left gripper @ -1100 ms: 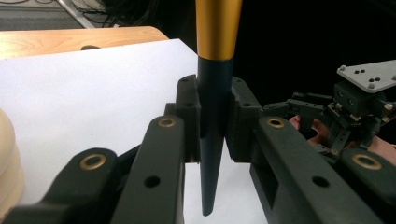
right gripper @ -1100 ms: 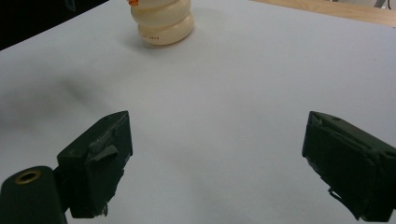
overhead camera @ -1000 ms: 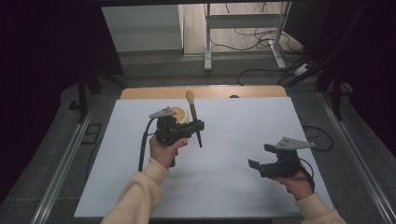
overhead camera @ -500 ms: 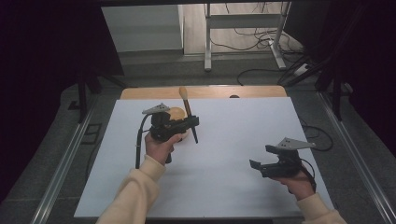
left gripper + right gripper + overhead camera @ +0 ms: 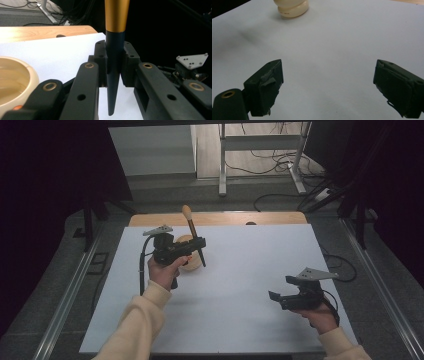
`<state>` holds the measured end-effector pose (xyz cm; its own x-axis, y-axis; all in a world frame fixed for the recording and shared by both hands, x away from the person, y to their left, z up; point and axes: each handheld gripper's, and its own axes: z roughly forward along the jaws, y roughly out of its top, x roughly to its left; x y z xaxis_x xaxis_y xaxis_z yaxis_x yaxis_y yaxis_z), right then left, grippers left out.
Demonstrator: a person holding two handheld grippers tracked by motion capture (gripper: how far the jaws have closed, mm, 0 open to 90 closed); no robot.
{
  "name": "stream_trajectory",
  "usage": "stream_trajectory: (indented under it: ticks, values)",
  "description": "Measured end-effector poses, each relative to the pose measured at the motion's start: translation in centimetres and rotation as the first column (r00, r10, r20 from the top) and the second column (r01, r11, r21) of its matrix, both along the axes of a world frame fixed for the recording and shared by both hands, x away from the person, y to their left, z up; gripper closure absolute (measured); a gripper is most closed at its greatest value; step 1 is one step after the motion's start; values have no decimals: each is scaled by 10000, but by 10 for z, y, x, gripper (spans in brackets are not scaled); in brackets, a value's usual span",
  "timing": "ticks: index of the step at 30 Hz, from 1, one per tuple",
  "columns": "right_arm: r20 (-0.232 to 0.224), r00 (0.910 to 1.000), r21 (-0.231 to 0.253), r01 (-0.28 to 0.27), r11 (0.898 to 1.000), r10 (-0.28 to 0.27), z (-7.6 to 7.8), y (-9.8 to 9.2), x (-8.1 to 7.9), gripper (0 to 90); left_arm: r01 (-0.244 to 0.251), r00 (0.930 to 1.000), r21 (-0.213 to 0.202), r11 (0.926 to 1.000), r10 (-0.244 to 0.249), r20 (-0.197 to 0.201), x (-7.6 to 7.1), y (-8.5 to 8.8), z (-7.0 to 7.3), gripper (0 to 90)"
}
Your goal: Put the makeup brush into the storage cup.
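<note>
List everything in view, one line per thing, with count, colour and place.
Brush: one, dark handle, gold ferrule, tan bristles, clamped upright in the left tool.
Bowl: one, cream, on the sheet beside the left tool.
Sheet: one, white, covering the table.
Table: one, wooden, far edge showing.
Cables: several, dark, on the floor beyond.
Left tool: one, black, shut on the brush, raised over the sheet's left.
Right tool: one, black, open, low over the sheet's right.
Sleeves: two, cream, bottom edge.

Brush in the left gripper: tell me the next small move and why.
Probably lower it, handle tip first, into the cream bowl. The left gripper is shut on the brush, held roughly upright just beside that bowl, while the right gripper waits open and apart.
</note>
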<state>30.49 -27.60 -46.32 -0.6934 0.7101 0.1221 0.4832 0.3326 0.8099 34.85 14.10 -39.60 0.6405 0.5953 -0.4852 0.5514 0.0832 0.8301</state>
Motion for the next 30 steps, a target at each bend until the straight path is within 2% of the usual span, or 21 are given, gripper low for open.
stream_trajectory:
  ticks: [2, 4, 6, 13, 19, 24, 30]
  values:
    - [-4, 10000, -12, 14, 10000, -14, 0, -1, 0, 97, -84, 10000, -25, 10000, 84, -13, 1, 3, 1, 787]
    - [-23, 10000, -9, 38, 10000, -38, -1, -1, 1, 98, -194, 9997, 278, 9994, 190, 121, 1, 4, 3, 787]
    - [9, 10000, -15, 74, 10000, -74, -1, -2, 1, 98, -220, 9996, 374, 9991, 215, 157, 1, 5, 5, 787]
    - [-11, 9999, 31, 149, 9999, -149, 0, -2, 1, 99, -389, 9992, 293, 9988, 387, 66, 3, 11, 10, 787]
    - [14, 9999, -57, 114, 9999, -114, -1, 0, 1, 100, -570, 9982, 280, 9980, 564, 224, 7, 20, 17, 787]
    - [-23, 10000, -116, 50, 9999, -50, -2, 1, 3, 100, -821, 9966, 134, 9965, 819, 123, 12, 29, 19, 787]
    - [-13, 10000, -215, 2, 9998, -2, -4, 3, 3, 100, -998, 9948, 209, 9948, 994, 202, 14, 32, 21, 787]
